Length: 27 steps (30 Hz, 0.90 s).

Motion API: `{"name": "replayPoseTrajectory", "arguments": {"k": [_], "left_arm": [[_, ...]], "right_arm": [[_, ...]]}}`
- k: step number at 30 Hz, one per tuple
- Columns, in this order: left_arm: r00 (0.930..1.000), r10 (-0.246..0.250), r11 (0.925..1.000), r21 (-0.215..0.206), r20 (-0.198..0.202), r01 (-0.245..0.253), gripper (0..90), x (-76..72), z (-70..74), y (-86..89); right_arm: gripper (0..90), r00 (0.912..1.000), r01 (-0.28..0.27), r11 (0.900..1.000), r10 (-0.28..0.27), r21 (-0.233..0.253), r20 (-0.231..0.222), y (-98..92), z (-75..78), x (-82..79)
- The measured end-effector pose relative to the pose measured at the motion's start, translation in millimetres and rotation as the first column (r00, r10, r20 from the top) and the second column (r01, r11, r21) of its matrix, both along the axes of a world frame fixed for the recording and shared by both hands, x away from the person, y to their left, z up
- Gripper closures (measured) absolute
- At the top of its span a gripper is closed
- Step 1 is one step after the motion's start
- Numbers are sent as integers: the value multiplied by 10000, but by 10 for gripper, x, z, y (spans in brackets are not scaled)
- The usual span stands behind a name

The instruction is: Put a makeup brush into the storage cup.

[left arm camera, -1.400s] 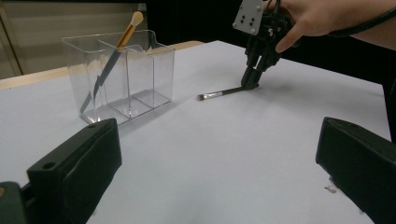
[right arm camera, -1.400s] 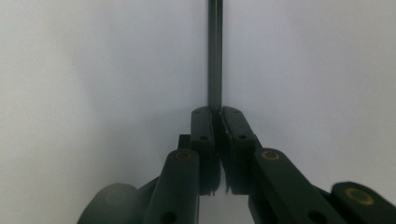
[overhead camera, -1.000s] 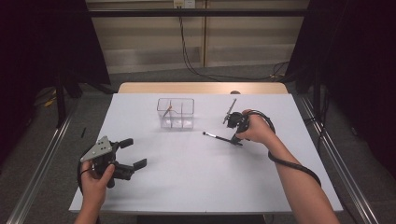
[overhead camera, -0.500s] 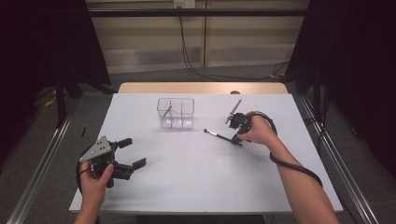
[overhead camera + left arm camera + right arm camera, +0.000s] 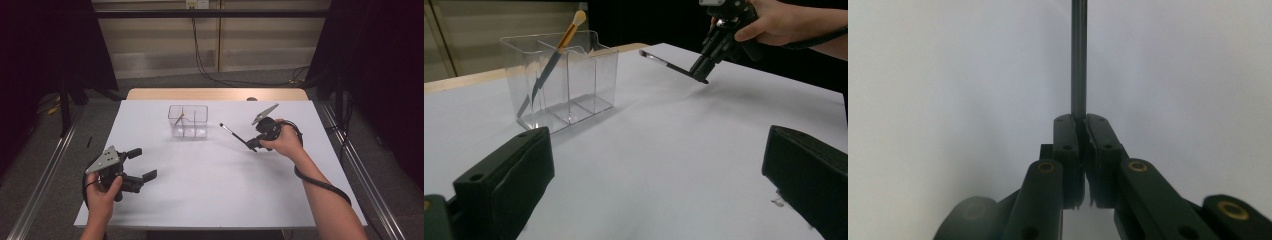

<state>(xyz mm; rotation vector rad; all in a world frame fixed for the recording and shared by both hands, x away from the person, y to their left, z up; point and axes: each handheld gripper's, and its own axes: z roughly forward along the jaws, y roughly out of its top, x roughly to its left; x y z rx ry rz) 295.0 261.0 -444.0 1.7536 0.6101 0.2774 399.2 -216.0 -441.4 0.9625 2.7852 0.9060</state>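
right tool (image 5: 251, 145) pinching thin black brush (image 5: 233, 134) by its end, mid-frame right, off white desk (image 5: 210, 190); shaft points upper left at clear plastic three-slot organizer (image 5: 188, 121); left tool (image 5: 142, 164) spread wide, empty, lower left, farther off

One fixed overhead camera, two jaw-mounted cameras

The high view looks forward and down on the white table (image 5: 210, 195). Both gripper views sit low behind their own jaws; ahead of the left jaws stands the clear organizer (image 5: 561, 80), shared with the high view (image 5: 188, 121).
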Motion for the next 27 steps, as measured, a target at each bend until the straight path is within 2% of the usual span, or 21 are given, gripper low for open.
{"name": "replayPoseTrajectory", "arguments": {"k": [3,5,7,12,16,22,23,27], "left_arm": [[10000,11,10000,-36,3,-11,3,0,3,-7],[10000,23,10000,-51,22,-23,3,2,6,-8],[10000,30,10000,-21,10,-30,3,2,5,-10],[10000,46,10000,1,-19,-46,3,1,1,-8],[10000,62,10000,-6,-50,-62,3,-2,0,-11],[10000,55,10000,-8,-52,-55,3,-6,0,-14],[10000,62,10000,-10,-58,-62,3,-6,1,-14],[10000,60,10000,-7,-59,-60,4,-6,0,-14]], "right_arm": [[850,9996,205,9971,-220,736,199,-50,-26,-37],[851,9984,388,9936,-429,1057,369,-75,-43,-59],[851,9968,565,9865,-646,1538,480,-99,-55,-79],[851,9933,656,9692,-860,2376,768,-116,-72,-133],[851,9903,625,9561,-950,2862,1011,-89,-96,-181],[851,9863,625,9313,-1126,3589,1204,-62,-133,-236],[850,9853,646,9236,-1191,3779,1226,-64,-139,-251],[850,9791,708,9046,-1436,4204,1441,-80,-155,-295]]}}
